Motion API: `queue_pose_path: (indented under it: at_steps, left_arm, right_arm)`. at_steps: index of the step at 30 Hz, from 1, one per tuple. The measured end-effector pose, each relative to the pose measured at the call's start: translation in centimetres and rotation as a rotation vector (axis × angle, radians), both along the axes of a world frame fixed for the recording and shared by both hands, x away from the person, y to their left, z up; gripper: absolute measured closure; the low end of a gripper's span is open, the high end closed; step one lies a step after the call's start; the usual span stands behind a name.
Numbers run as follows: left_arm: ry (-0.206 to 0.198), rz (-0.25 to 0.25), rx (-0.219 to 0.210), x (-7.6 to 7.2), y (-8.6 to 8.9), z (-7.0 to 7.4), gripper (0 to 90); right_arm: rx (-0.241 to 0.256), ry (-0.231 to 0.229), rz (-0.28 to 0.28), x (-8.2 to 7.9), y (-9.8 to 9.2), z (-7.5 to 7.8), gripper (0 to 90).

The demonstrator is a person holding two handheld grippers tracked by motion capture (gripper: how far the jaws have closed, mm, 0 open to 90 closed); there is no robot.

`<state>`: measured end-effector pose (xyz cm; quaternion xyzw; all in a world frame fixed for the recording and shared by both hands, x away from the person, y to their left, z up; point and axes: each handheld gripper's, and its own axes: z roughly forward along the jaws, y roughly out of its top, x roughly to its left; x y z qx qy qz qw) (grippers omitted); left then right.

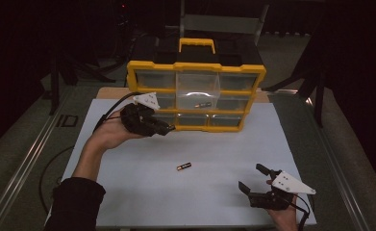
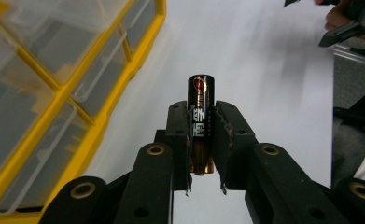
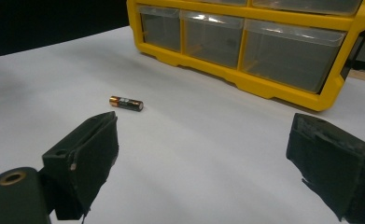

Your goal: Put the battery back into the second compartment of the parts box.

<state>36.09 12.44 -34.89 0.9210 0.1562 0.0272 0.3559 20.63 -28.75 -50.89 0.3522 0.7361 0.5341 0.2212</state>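
Note:
My left gripper (image 1: pixel 169 128) is shut on a black and copper battery (image 2: pixel 200 114), held just in front of the lower left drawers of the yellow organizer (image 1: pixel 195 94). In the left gripper view the battery stands up between the jaws of the left gripper (image 2: pixel 200 119). A second battery (image 1: pixel 183 166) lies on the white sheet (image 1: pixel 128 192) in the middle; it is the battery (image 3: pixel 126 103) ahead of the open right gripper (image 3: pixel 203 140). That right gripper (image 1: pixel 253 179) rests near the front right. A third battery (image 1: pixel 203 104) lies in the pulled-out middle drawer (image 1: pixel 198 89).
The organizer has clear drawers (image 3: pixel 213 39) in a yellow frame with a handle (image 1: pixel 196 43) on top, standing at the back of the sheet. The person's left forearm (image 1: pixel 87 163) reaches in from the bottom left. Dark floor and stands surround the table.

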Motion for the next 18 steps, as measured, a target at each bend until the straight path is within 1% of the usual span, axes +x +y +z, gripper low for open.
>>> queue_pose_path:
  at_steps: [1, 4, 8, 9, 10, 11, 13, 15, 18]
  left_arm:
    - [-0.004, -0.001, 0.002, 0.1, 0.0, 0.4, 77.5]
    - [-0.008, -0.006, -0.009, 0.2, 0.1, 1.5, 77.5]
    - [-0.018, -0.011, 0.004, 0.4, 0.1, 2.7, 77.5]
    - [-0.018, -0.01, 0.002, 0.4, 0.1, 3.1, 77.5]
    - [-0.018, -0.01, 0.002, 0.4, 0.1, 3.1, 77.5]
    - [-0.023, -0.013, -0.005, 0.6, 0.1, 3.8, 77.5]
    - [-0.026, -0.006, -0.013, 0.8, 0.1, 4.4, 77.5]
    - [-0.029, -0.003, -0.005, 1.0, 0.0, 5.0, 77.5]
    - [-0.031, -0.004, 0.001, 1.1, -0.1, 5.3, 77.5]
  right_arm:
    - [0.0, 0.0, 0.0, 0.0, 0.0, 0.0, 8.7]
    - [0.002, 0.0, 0.002, 0.0, 0.0, 0.0, 8.7]
    - [0.003, 0.003, 0.006, 0.0, 0.1, 0.0, 8.7]
    - [0.002, 0.004, 0.006, 0.0, 0.1, 0.0, 8.7]
    - [0.002, 0.004, 0.006, 0.0, 0.1, 0.0, 8.7]
    - [0.002, 0.004, 0.006, 0.0, 0.1, -0.1, 8.8]
    - [0.003, 0.003, 0.002, 0.0, 0.0, -0.1, 8.7]
    - [0.007, 0.002, 0.001, 0.0, 0.0, 0.0, 8.7]
    - [0.006, 0.003, 0.001, 0.0, 0.0, 0.0, 8.7]
